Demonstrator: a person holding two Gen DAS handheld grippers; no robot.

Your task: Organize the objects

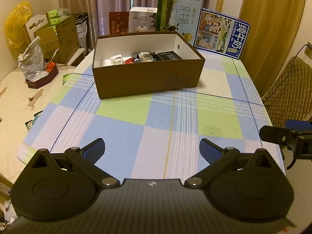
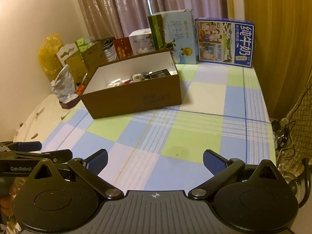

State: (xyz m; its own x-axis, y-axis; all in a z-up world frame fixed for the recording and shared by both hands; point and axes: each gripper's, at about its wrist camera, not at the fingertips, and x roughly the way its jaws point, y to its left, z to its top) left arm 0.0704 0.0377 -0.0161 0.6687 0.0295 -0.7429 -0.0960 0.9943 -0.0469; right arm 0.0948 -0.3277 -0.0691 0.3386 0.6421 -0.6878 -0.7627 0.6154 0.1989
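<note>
Item: brown cardboard box point(image 1: 148, 78), open-topped, at 12 o'clock on the checked tablecloth point(image 1: 136, 132), well apart from both tools. Contents: small mixed objects point(image 1: 144, 57) lying along its far side; individual kinds too small to tell. Left gripper point(image 1: 152, 150): jaws spread wide, holding nothing. Right gripper point(image 2: 155, 161): likewise wide and empty, hovering at 6 o'clock. Cloth bare of loose items. Status, judged: sorting near done or between picks. Next move calls for finding any remaining object.
</note>
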